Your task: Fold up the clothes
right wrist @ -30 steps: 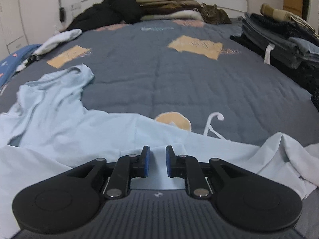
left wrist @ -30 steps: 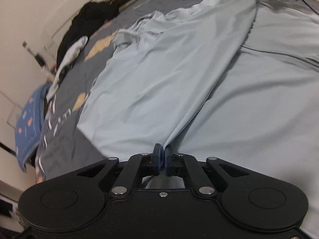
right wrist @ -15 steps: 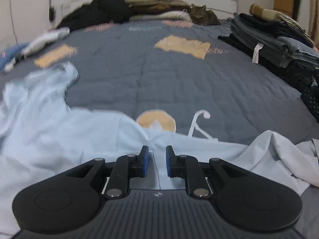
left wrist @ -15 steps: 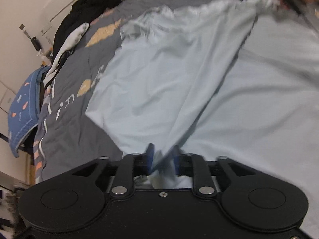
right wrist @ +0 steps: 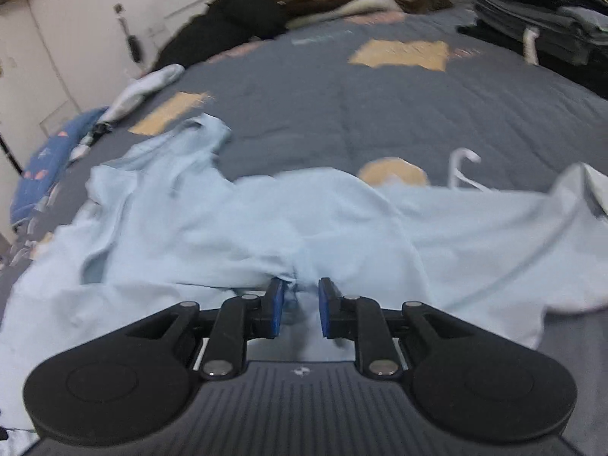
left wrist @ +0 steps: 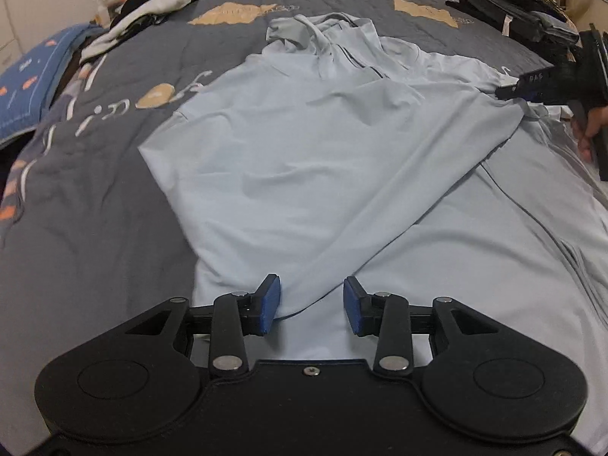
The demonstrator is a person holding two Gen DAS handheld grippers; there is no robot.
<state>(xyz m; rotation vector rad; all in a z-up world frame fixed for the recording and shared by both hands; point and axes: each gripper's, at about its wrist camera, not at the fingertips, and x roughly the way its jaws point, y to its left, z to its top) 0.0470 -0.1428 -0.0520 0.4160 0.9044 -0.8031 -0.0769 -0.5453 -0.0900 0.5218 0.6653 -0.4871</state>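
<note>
Fabric of the thin pale-blue hooded top (left wrist: 323,144) on the grey quilted bed (left wrist: 95,197) looks light, limp, slippery; left gripper (left wrist: 311,306) fingers opening off its hem, right gripper (right wrist: 300,306) fingers opening over a bunched fold; grip edges.

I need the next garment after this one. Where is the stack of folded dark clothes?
In the left wrist view the stack of folded dark clothes sits at the far right edge of the grey quilt, beyond the light blue hoodie.
</note>
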